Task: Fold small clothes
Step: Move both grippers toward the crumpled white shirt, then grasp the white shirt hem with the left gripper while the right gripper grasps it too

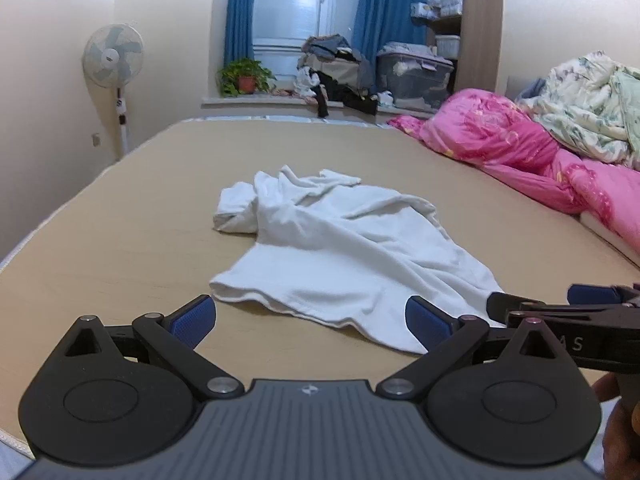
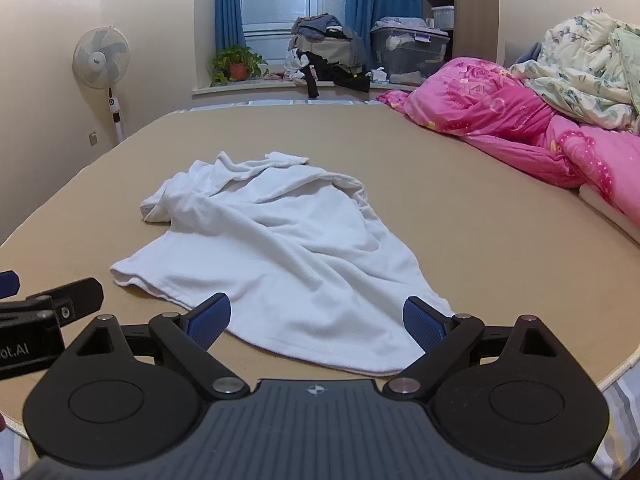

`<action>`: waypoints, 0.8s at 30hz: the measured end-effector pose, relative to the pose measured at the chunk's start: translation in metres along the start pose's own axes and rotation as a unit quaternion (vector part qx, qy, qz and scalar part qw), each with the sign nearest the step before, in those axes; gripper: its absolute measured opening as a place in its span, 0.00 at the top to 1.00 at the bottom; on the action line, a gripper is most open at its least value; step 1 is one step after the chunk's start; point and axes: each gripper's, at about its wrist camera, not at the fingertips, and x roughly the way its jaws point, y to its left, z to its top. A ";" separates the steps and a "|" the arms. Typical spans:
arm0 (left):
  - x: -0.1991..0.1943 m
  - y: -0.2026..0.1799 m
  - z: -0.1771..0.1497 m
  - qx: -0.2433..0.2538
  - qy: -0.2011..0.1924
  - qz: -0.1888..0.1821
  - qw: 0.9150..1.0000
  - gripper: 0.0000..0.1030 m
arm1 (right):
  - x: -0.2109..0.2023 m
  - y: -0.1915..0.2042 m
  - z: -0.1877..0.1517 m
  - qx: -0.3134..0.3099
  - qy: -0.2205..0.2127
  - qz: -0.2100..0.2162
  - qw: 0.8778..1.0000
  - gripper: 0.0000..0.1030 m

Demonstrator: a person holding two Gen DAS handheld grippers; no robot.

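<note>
A crumpled white T-shirt (image 1: 332, 248) (image 2: 272, 248) lies on the tan bed surface (image 1: 132, 240), its hem toward me and its sleeves bunched at the far end. My left gripper (image 1: 310, 322) stands open just short of the hem's left part, nothing between its blue pads. My right gripper (image 2: 316, 322) is also open, hovering over the hem's right corner without touching it. In the left wrist view the right gripper (image 1: 560, 304) shows at the right edge; in the right wrist view the left gripper (image 2: 44, 300) shows at the left edge.
A pink quilt (image 1: 520, 152) and a floral duvet (image 1: 592, 112) pile up along the bed's right side. A standing fan (image 1: 113, 60) is at the left wall. Clothes, a storage bin (image 1: 414, 76) and a potted plant (image 1: 245, 76) sit on the window ledge beyond.
</note>
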 end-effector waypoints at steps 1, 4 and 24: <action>-0.001 -0.001 0.001 0.003 -0.001 -0.008 1.000 0.01 | 0.000 0.000 0.001 -0.006 0.000 0.001 1.000 0.09; -0.001 -0.004 0.002 0.010 -0.006 -0.001 1.000 0.01 | 0.001 -0.004 0.001 -0.022 -0.012 -0.005 1.000 0.09; 0.086 0.049 0.034 -0.010 0.033 0.023 0.999 0.42 | 0.057 -0.088 0.056 0.005 0.019 -0.005 1.000 0.64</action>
